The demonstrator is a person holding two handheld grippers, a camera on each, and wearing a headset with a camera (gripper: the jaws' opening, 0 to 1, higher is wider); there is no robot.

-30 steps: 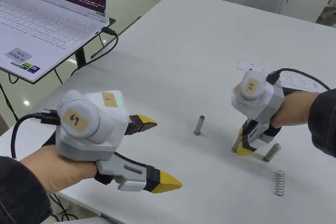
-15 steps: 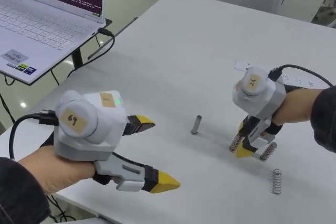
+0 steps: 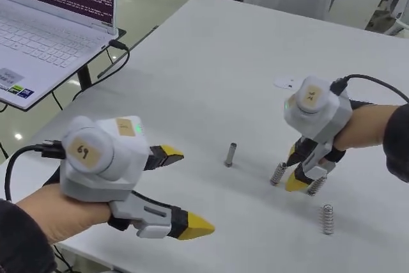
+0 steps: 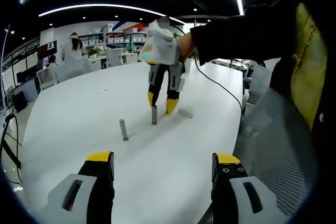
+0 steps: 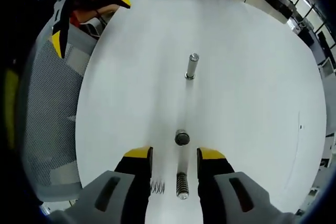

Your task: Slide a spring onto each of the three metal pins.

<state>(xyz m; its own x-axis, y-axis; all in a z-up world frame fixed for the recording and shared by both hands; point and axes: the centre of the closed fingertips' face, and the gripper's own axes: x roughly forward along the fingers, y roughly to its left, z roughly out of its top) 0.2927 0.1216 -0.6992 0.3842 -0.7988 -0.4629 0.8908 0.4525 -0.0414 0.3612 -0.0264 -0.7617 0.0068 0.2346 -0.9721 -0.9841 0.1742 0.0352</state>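
**Right claw** (image 3: 294,168): Points down at the surface (image 3: 243,62). The jaws are set at a narrow gap and hold nothing. The sprung pin (image 3: 278,173), an upright pin with a spring already around it, stands just beside the tips and apart from them. In the right gripper view the pin top lies just ahead of the gap. That alignment fits feeding a spring down the pin axis.

**Left claw** (image 3: 183,189): Held low near the front edge of the surface, jaws wide and empty. It is well apart from the work and is judged to be parked there to leave the right claw a free approach.

**Bare pin** (image 3: 230,155): Upright and carrying no spring, it stands between the two claws, nearer the sprung pin. Its top is free to take a spring from above.

**Loose spring** (image 3: 312,185): Lies on its side just beside the right claw, on the side away from the sprung pin. The second loose spring (image 3: 327,218) rests close by, nearer the person. Whether a pin sits inside either cannot be told. Both are within easy reach for the next pick.

**Change from one second ago:** The head camera has shifted, so disregard the overall displacement of the picture. The right claw then stood against the sprung pin and has since drawn clear of it. The left claw remains wide. The bare pin and both loose springs keep their arrangement.
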